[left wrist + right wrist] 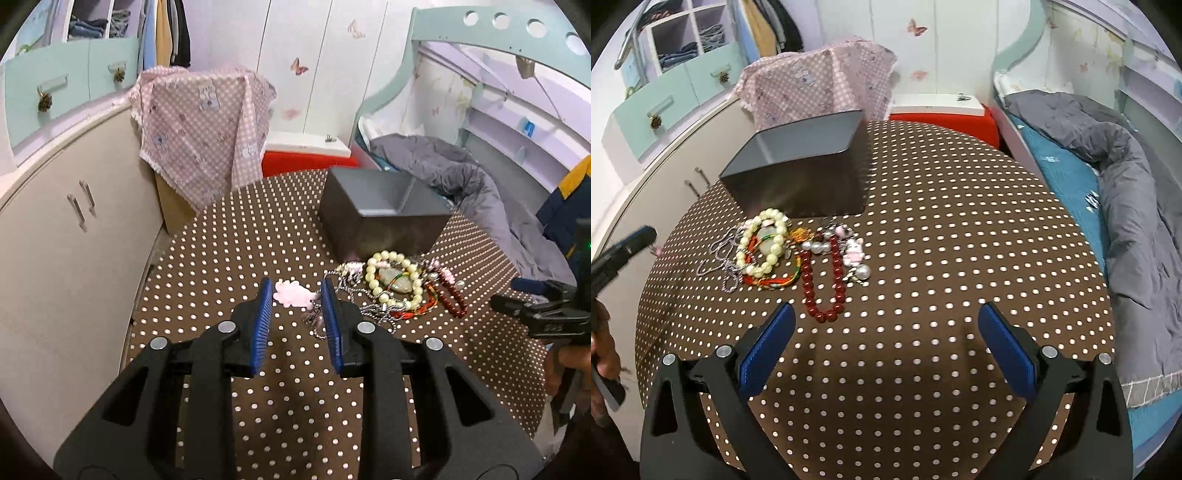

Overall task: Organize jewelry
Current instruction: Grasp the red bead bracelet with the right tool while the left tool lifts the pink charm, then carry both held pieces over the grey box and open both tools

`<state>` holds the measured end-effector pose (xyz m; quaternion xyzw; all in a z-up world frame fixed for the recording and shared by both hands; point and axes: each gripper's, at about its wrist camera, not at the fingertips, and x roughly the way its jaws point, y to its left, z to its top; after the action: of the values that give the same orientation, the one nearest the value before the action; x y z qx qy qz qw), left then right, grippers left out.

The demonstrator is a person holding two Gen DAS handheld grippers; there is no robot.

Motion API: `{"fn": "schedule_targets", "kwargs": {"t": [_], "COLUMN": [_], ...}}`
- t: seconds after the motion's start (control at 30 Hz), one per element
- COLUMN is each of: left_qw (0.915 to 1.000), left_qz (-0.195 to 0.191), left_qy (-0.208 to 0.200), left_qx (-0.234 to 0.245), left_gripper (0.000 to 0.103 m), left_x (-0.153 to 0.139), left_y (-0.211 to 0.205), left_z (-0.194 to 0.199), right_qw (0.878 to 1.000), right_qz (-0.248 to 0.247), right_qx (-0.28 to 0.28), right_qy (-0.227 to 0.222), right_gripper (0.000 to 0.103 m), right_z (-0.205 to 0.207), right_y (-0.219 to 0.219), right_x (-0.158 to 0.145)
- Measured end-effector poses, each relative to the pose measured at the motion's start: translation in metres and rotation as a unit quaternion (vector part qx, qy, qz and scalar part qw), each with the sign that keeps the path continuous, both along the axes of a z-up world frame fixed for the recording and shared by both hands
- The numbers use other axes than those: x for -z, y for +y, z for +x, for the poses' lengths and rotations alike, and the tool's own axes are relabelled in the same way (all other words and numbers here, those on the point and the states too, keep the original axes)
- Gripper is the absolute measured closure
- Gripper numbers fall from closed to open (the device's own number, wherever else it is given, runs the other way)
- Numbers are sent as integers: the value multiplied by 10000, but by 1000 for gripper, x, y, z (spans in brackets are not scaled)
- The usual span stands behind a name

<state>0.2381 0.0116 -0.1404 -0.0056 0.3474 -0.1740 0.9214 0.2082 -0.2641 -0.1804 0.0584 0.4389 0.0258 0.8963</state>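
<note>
A pile of jewelry lies on the brown dotted table (pixel 236 258) in front of a grey divided box (pixel 384 210). It holds a cream bead bracelet (pixel 395 280), a dark red bead bracelet (pixel 823 284), silver chains (pixel 718 262), red-orange cords and pearl charms (pixel 858 264). A pink charm (pixel 291 293) on a keychain lies just beyond my left gripper (pixel 297 291), which is open with its blue pads either side of it. My right gripper (pixel 886 314) is wide open and empty, hovering near the red bracelet. The box also shows in the right wrist view (pixel 801 166).
A beige cabinet (pixel 62 236) stands left of the table, with a pink checked cloth (pixel 207 129) draped behind. A red box with a white lid (pixel 306 155) sits at the back. A bed with a grey duvet (pixel 1126 192) runs along the right.
</note>
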Motion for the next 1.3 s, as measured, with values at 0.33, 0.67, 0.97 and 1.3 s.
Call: {"fn": "schedule_targets", "kwargs": {"t": [0.33, 0.67, 0.97, 1.3], "left_qw": [10000, 9998, 9995, 9981], "left_qz": [-64, -83, -108, -145], "left_qy": [-76, -64, -190, -464], "left_qx": [-5, 140, 238, 390], "left_gripper": [76, 76, 76, 76], "left_x": [-5, -6, -18, -48], "left_y": [-1, -13, -19, -30], "left_z": [-8, -12, -10, 2], "right_qw": [9986, 9945, 9920, 9803], "right_qz": [16, -454, 298, 829], "right_qx": [-438, -901, -1164, -1497], "right_qy": [312, 291, -379, -991], "right_gripper": [54, 97, 97, 97], "right_z": [27, 28, 8, 11], "right_y": [16, 30, 4, -1], "right_x": [13, 12, -44, -109]}}
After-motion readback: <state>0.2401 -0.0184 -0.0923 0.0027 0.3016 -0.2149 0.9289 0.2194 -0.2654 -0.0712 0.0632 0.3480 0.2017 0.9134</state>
